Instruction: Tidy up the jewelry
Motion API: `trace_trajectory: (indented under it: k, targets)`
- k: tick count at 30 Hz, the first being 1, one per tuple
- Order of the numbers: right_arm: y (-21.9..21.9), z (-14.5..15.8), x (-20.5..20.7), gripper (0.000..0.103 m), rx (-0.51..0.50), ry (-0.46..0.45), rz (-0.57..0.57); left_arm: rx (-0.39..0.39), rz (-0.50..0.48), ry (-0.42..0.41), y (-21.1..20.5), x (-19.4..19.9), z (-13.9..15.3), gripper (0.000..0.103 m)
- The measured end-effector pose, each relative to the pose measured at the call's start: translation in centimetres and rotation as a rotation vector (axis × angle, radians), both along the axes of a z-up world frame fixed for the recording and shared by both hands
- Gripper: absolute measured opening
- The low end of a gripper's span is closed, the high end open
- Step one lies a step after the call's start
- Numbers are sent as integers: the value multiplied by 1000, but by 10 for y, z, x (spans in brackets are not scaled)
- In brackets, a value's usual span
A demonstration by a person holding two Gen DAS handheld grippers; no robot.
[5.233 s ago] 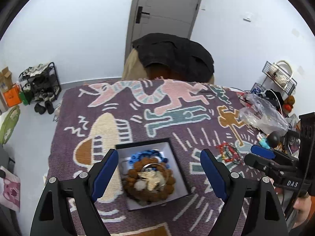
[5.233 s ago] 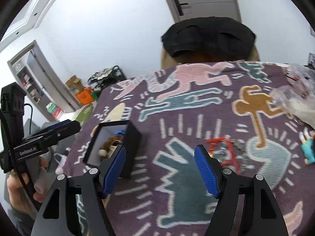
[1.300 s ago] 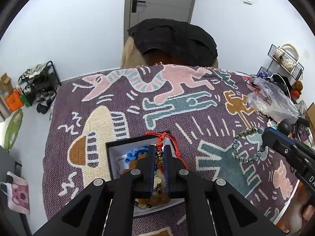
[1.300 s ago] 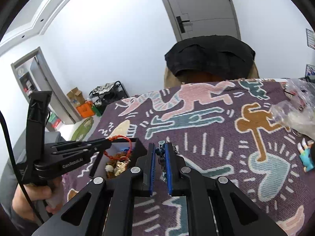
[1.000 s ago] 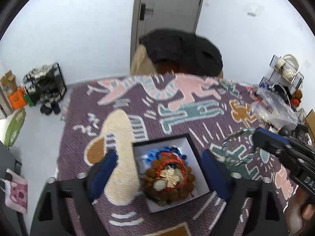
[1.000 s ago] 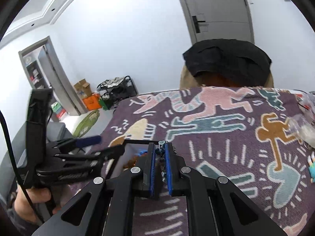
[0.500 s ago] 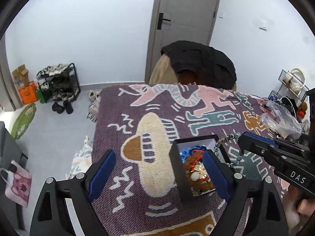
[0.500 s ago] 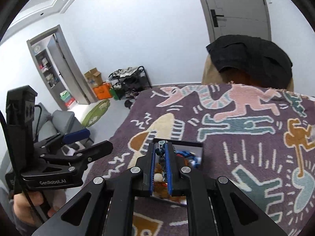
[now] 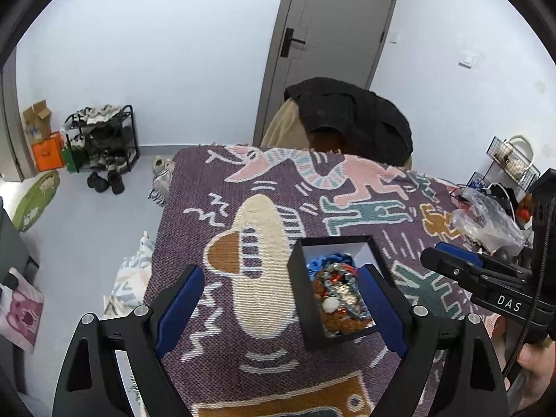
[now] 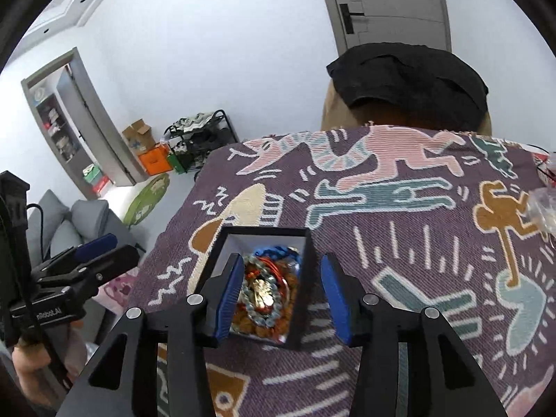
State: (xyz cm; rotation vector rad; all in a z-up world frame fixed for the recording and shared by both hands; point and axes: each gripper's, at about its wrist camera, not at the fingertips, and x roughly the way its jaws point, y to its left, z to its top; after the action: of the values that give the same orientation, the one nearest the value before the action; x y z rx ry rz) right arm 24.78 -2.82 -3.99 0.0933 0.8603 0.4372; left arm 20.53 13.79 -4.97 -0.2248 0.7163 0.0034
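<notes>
We find a black box (image 10: 298,299) with a white lining standing on a patterned purple blanket (image 10: 399,243). Inside it lies a heap of jewelry: a grey-green bead bracelet (image 10: 255,312) on top, ringed around a gold charm (image 10: 262,293), with a red cord (image 10: 274,267), brown beads (image 10: 274,330) and a blue piece (image 10: 274,252) at the far end of the box.

The right gripper (image 10: 283,295) hangs over the box with its blue-padded jaws apart and nothing between them; the left pad sits above the box interior, the right pad just outside its right wall.

The left gripper (image 9: 281,309) is likewise spread wide and empty, held near the box; its right pad overlaps the box's right side in its own view, its left pad well to the left over the blanket.

Beyond the blanket's far edge we note a black garment (image 9: 351,114) draped over a tan seat, and a grey door (image 9: 333,34) behind it.
</notes>
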Motion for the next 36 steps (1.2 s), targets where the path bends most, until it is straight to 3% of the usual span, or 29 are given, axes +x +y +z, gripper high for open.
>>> trace_trajectory:
  k: [4, 12, 19, 27, 36]
  targets:
    - [-17, 7, -10, 65, 23, -13, -21, 5, 1, -30, -9, -6, 6, 96]
    - [-46, 15, -28, 67, 53, -23, -28, 8, -9, -63, -30, -17, 15, 100]
    - [-71, 25, -45, 102, 80, -42, -53, 28, -28, -107, -54, -31, 30, 103]
    - [-102, 42, -69, 103, 111, -96, -116, 51, -51, -151, -80, -51, 49, 103]
    - [-113, 48, -96, 103, 91, -133, -95, 66, -73, -223, -103, -80, 67, 103]
